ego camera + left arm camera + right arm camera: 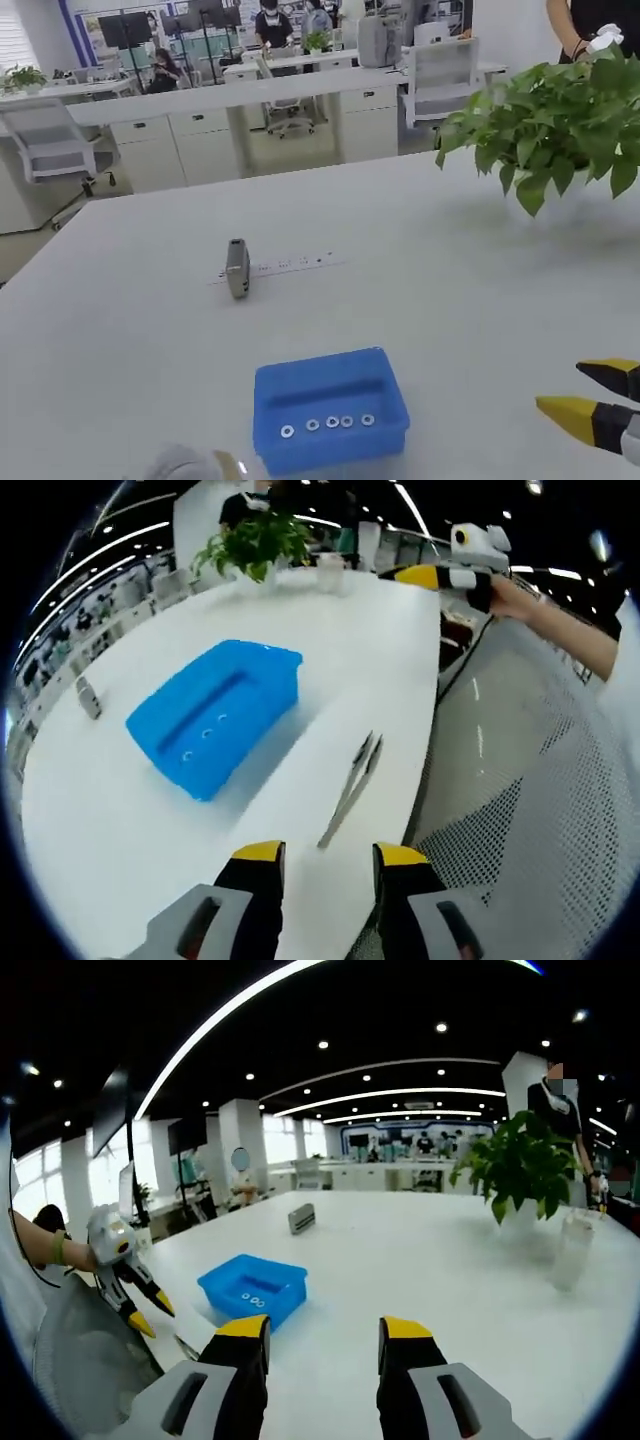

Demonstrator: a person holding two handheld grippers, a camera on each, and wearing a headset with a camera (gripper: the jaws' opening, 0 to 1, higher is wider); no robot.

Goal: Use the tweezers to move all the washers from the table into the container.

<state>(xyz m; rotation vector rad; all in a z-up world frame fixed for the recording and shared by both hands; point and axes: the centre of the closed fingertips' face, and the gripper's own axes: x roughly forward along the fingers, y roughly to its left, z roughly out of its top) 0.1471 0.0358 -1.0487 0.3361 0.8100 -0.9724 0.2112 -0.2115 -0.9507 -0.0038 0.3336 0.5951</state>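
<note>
1. A blue rectangular plastic container point(330, 408) with smooth walls and rounded corners is seen on the matte white table point(450, 270).
2. Five small silver metal ring-shaped washers point(332, 422) are laid in a row on the container's floor.
3. Slim metal tweezers point(352, 785) are laid flat near the table's edge, beside the container and apart from it.
4. A small grey block-shaped device point(237, 268) is stood farther back, and a leafy green plant point(560, 120) is placed at the far right.
5. The left gripper point(330, 855) is held with its yellow-tipped jaws parted and nothing between them; the tweezers lie just ahead, ungripped.
6. The right gripper point(325, 1330) is likewise spread wide above the table, with nothing held or touched.
</note>
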